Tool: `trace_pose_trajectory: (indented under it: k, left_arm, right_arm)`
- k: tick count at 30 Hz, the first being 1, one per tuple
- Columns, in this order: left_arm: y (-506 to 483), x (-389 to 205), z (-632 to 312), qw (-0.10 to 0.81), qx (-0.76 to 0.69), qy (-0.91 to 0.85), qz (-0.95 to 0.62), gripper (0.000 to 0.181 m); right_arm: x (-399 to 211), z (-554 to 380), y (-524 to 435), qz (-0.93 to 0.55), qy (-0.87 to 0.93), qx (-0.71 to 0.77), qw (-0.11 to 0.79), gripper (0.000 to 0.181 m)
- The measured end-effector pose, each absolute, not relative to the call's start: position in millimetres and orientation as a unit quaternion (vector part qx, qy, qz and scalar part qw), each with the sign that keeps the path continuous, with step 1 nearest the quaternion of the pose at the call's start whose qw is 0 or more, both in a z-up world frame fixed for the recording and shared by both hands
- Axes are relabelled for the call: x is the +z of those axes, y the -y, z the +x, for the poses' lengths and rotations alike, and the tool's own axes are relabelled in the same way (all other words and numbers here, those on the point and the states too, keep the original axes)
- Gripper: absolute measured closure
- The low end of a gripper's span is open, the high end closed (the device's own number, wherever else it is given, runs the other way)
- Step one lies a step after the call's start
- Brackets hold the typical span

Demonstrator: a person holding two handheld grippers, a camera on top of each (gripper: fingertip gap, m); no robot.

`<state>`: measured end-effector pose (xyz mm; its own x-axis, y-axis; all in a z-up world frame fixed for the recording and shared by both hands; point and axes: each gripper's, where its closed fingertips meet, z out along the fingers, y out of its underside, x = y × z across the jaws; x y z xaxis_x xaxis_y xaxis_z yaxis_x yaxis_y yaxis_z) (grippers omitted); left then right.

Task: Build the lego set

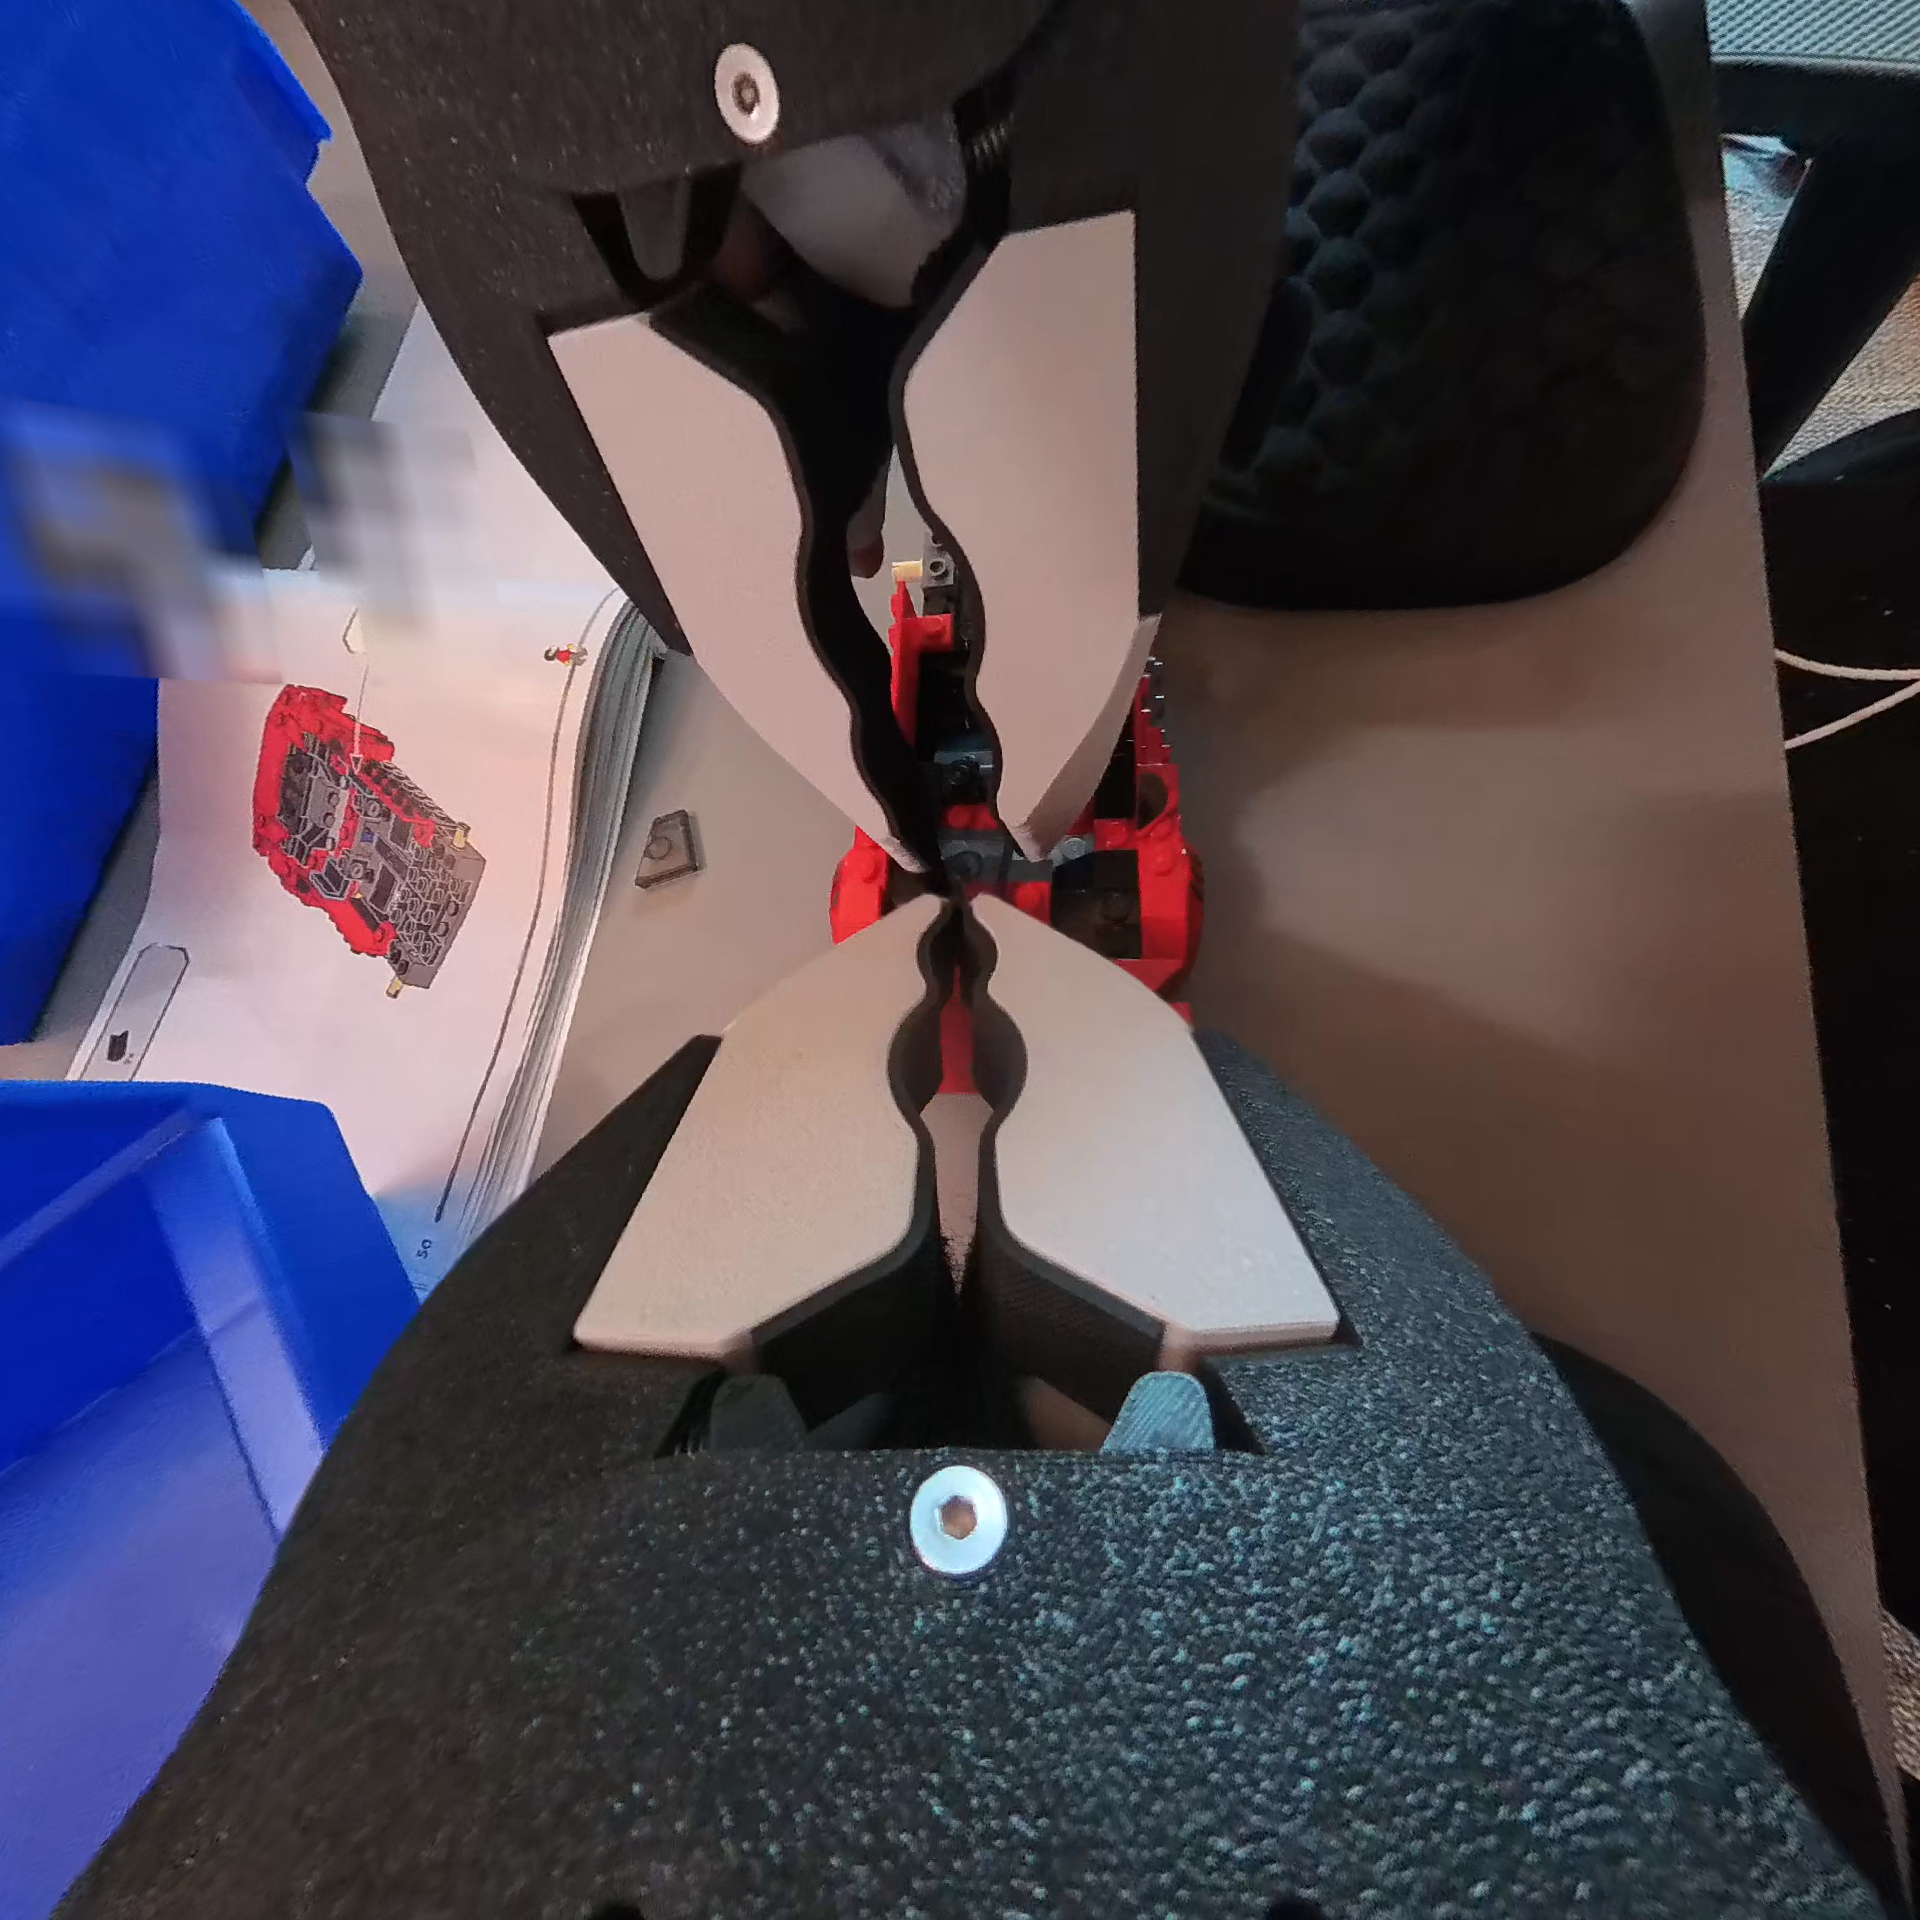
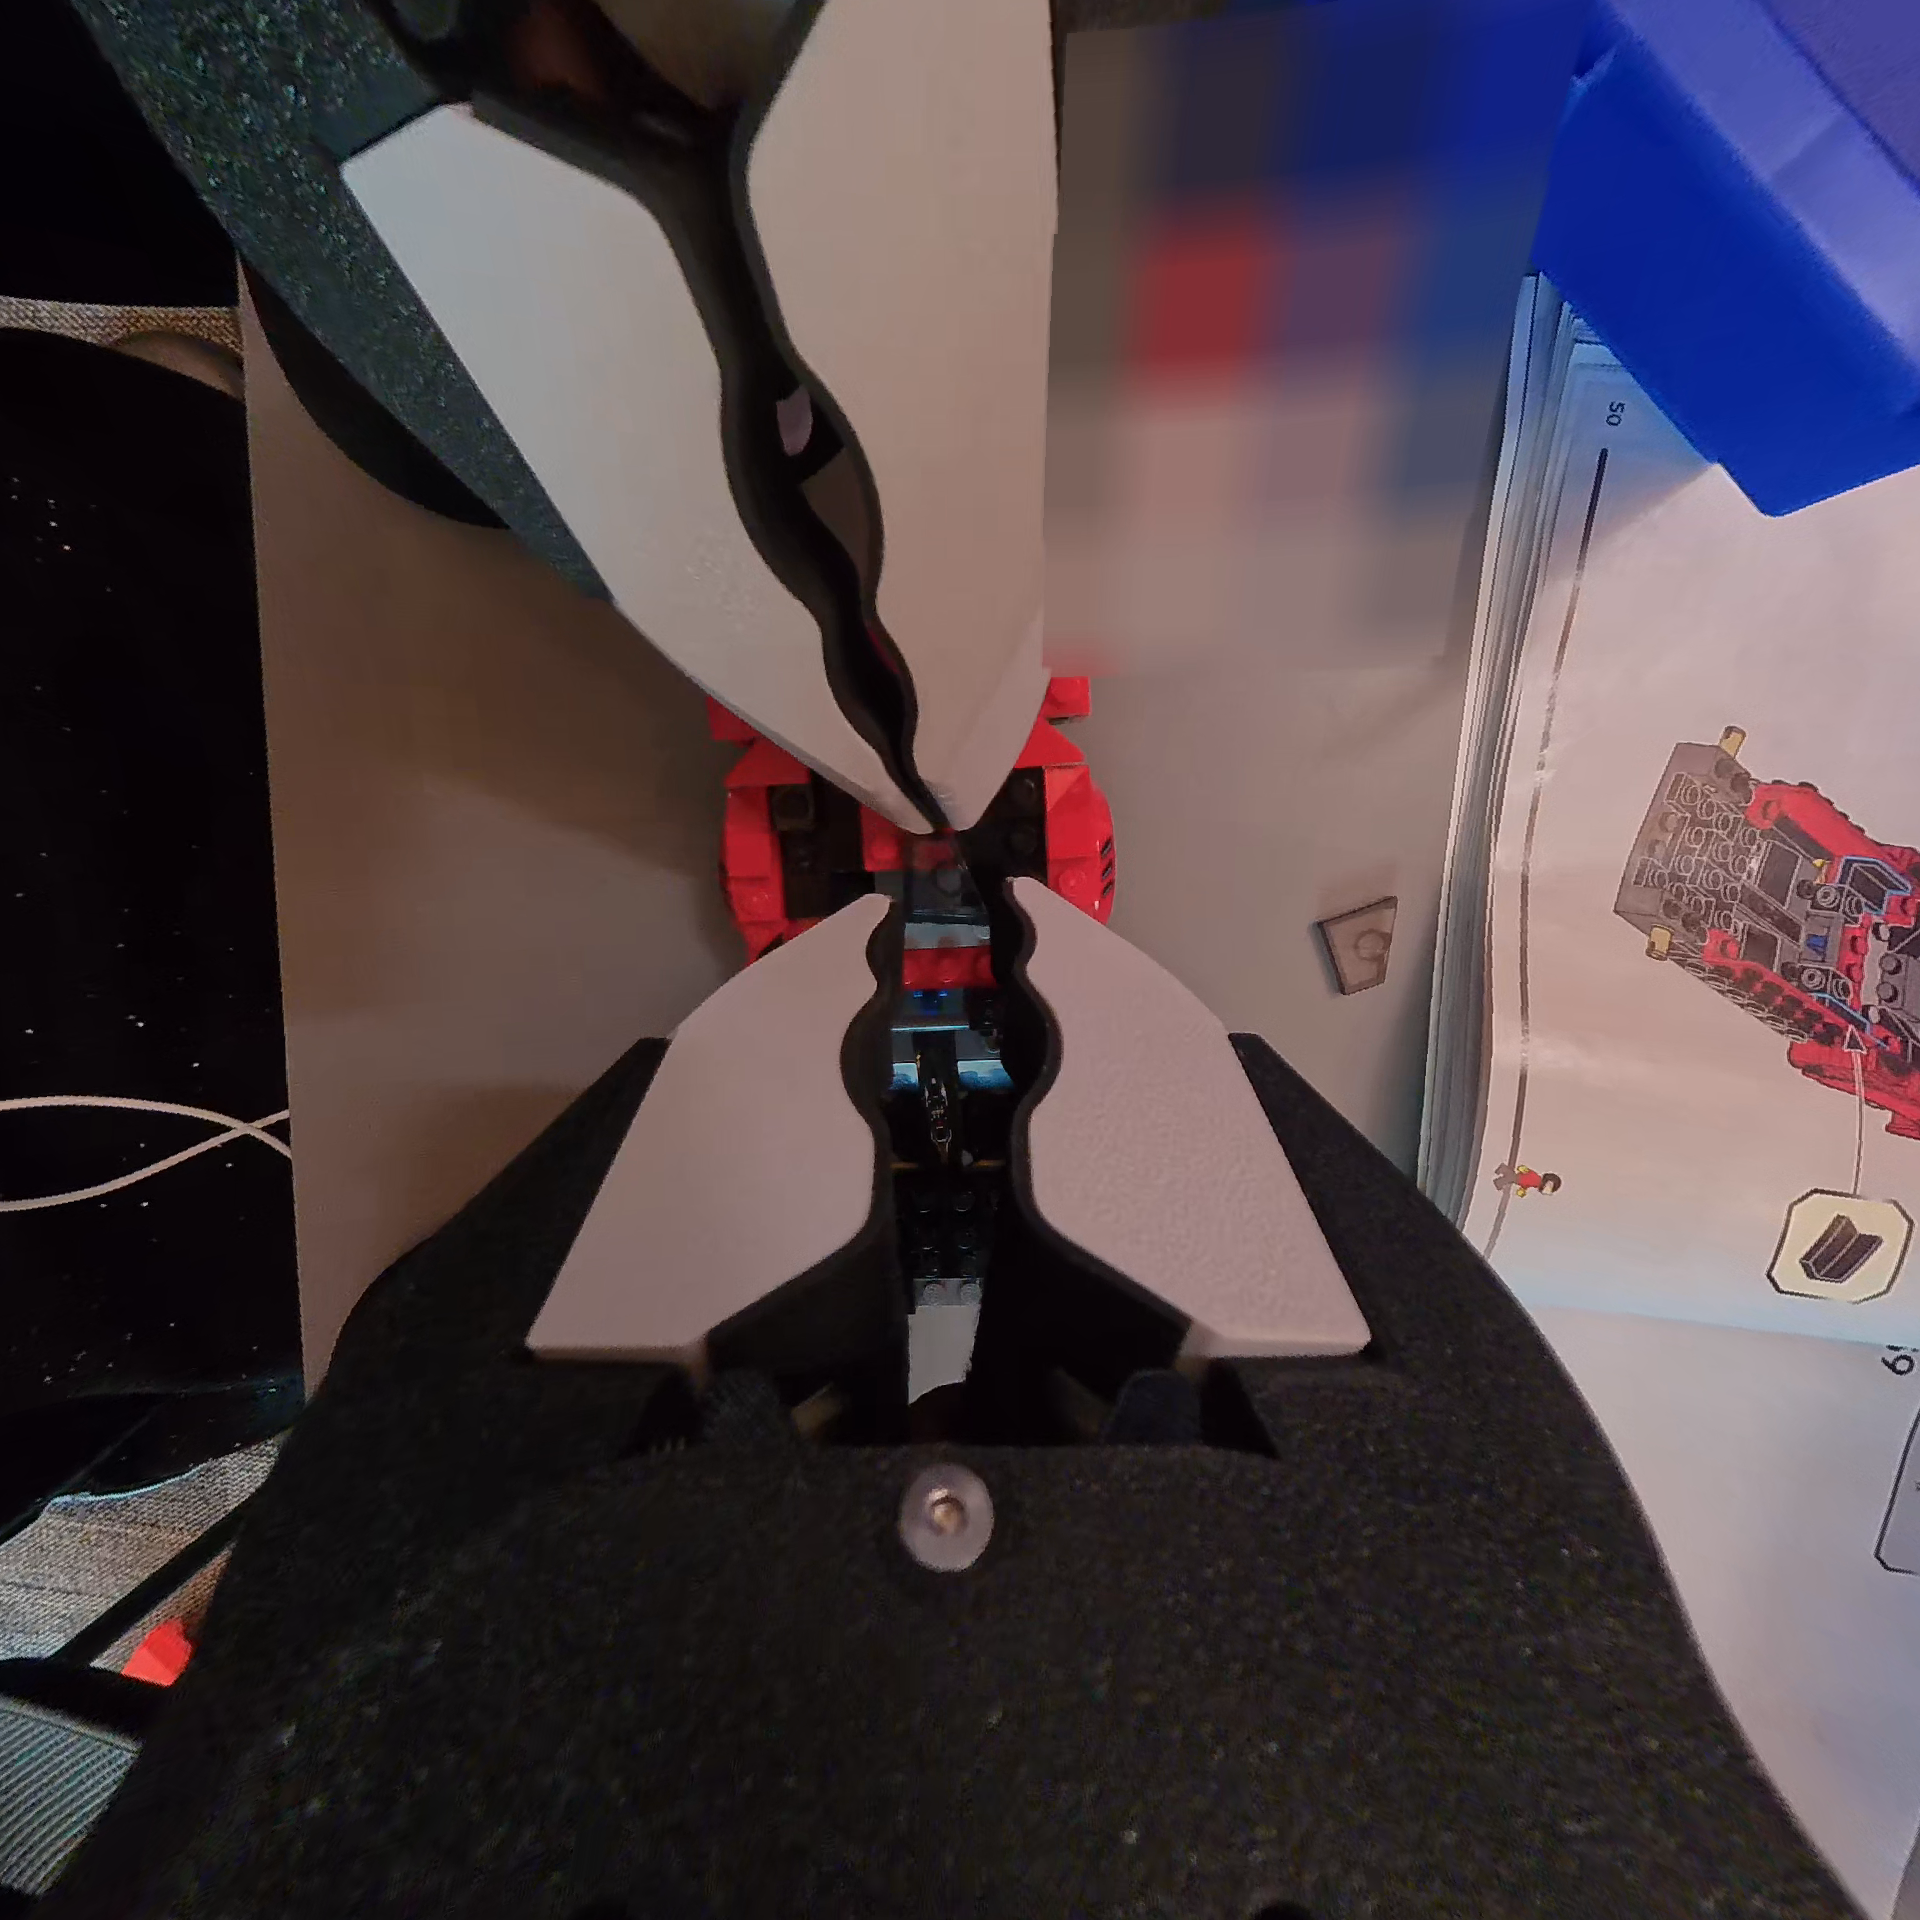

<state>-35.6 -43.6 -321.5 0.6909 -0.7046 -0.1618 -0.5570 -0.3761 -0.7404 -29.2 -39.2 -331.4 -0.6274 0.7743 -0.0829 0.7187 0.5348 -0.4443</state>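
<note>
Studded red lego car [image 2: 914, 883] between claws

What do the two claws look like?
The left claw and the right claw look the same. Each has a rough, speckled black body with one round silver screw in the middle. Each has two pale grey fingers that taper to points, with wavy black inner edges. No cables or sleeves show on them.
</note>
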Motion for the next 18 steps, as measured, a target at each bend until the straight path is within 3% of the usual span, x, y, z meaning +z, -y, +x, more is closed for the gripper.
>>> trace_pose_trajectory:
  k: [18]
  left_arm:
    - [46,-320,-29,0.411,-0.119,-0.379,-0.821,0.181]
  right_arm:
    - [-331,-31,40,-0.425,0.875,0.222,0.064,0.166]
